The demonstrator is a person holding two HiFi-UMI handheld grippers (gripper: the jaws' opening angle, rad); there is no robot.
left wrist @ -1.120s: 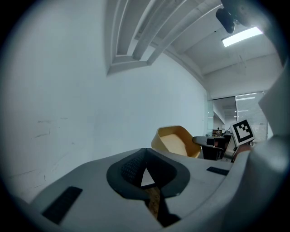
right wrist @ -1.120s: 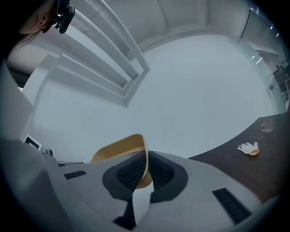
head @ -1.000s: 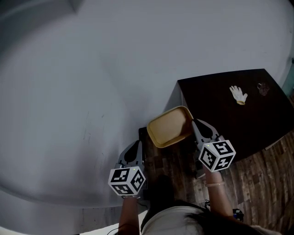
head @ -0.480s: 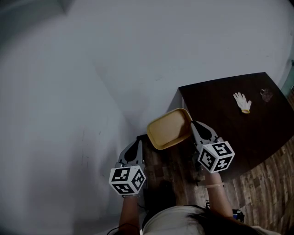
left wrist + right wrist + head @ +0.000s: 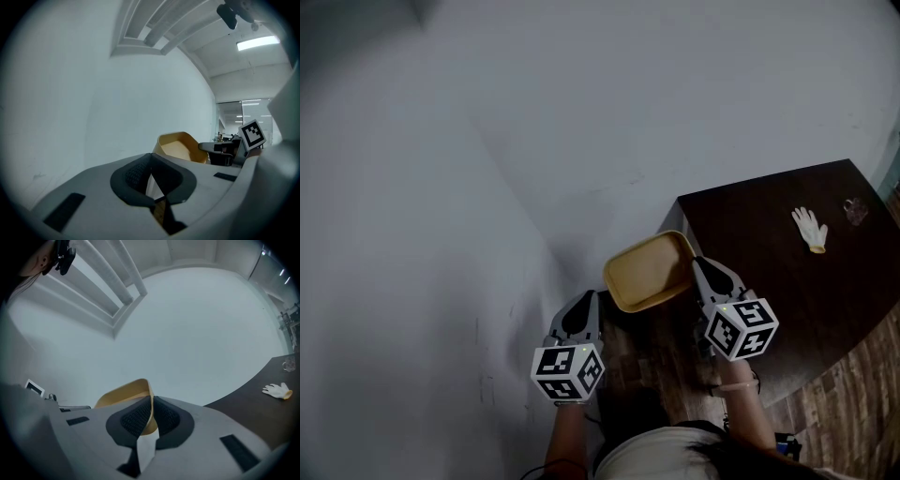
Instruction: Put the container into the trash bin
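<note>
The container (image 5: 649,272) is a shallow tan tray, held in the air in front of a plain grey wall. My right gripper (image 5: 699,266) is shut on its right rim; in the right gripper view the tan rim (image 5: 125,393) runs between the dark pads of that gripper (image 5: 151,411). My left gripper (image 5: 584,304) hangs lower left of the tray, apart from it, shut with nothing in it. From the left gripper (image 5: 151,172) the tray (image 5: 180,146) shows ahead to the right. No trash bin shows in any view.
A dark table (image 5: 769,272) stands at the right, with a white glove (image 5: 809,228) and a small clear glass (image 5: 855,208) on it; the glove (image 5: 277,390) also shows in the right gripper view. Wooden floor (image 5: 661,352) lies below the grippers. The grey wall (image 5: 534,141) is close ahead.
Both grippers and the held tray have shifted slightly right and down in the head view. The table and glove now sit farther right. The right gripper's hold on the tray is unchanged.
</note>
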